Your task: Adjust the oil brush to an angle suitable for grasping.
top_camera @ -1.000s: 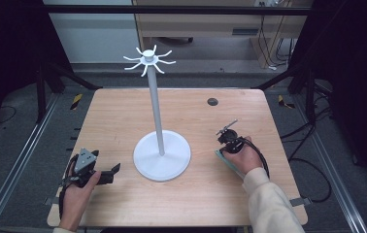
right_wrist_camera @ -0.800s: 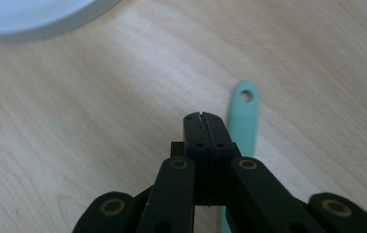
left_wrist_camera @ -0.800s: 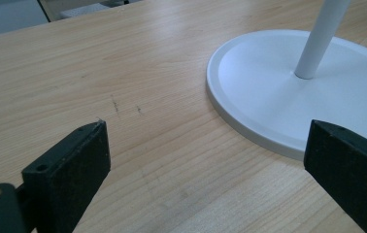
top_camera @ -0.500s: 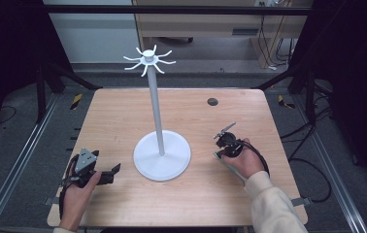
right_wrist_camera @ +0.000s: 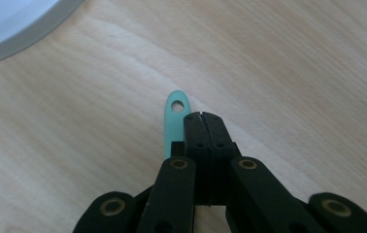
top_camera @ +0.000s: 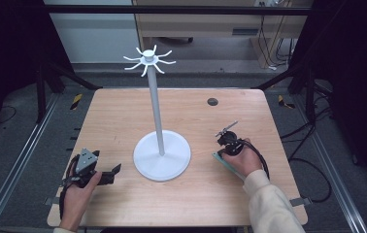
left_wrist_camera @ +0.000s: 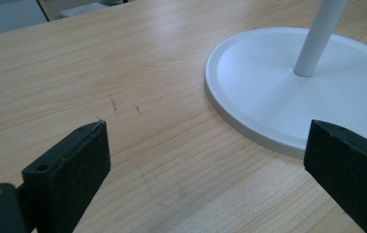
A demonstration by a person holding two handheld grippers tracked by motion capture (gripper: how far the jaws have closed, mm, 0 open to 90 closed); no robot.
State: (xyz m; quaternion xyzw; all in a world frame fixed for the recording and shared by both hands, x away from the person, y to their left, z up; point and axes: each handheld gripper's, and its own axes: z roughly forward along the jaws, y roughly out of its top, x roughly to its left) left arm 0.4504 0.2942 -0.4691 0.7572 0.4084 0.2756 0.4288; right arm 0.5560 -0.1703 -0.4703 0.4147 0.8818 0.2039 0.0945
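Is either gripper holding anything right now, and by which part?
Neither. The left gripper is open over bare table. The right gripper is shut and empty, beside a green handle.

lab | framed wooden table (top_camera: 123, 121) | trailing cables (top_camera: 269, 53) | bare floor

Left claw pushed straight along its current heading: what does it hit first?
Likely the rim of the white stand base. The left claw is open and low over the table, with bare wood ahead. Depth is hard to judge.
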